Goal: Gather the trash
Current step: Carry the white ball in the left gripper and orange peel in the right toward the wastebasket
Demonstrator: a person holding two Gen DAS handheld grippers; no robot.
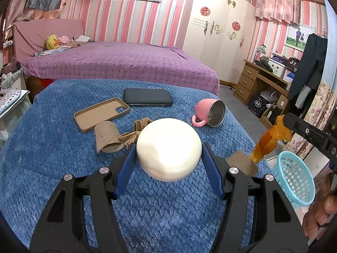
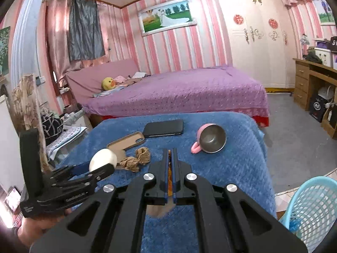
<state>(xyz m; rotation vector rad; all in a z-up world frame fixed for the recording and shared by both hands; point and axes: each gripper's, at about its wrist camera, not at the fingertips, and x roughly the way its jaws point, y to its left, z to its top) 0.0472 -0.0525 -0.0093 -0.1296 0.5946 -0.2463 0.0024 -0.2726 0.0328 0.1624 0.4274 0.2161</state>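
My left gripper [image 1: 168, 154] is shut on a round cream-white lid or bowl [image 1: 168, 148], held over the blue blanket [image 1: 63, 168]; it also shows in the right wrist view [image 2: 103, 160]. My right gripper [image 2: 171, 154] is shut on an orange wrapper [image 1: 266, 142], which hangs above the blanket's right edge near the light blue basket [image 1: 294, 181]. In the right wrist view only an orange sliver [image 2: 169, 181] shows between the pads. A brown cardboard tube [image 1: 105, 137], crumpled brown stockings [image 1: 137, 130] and a brown paper scrap [image 1: 242, 162] lie on the blanket.
A tan phone case [image 1: 101, 113], a black phone [image 1: 147, 100] and a tipped pink mug [image 1: 210, 113] lie on the blanket. A purple bed [image 1: 126, 63] stands behind, a wooden desk [image 1: 259, 80] at the right. The basket [image 2: 313, 208] stands on the floor at right.
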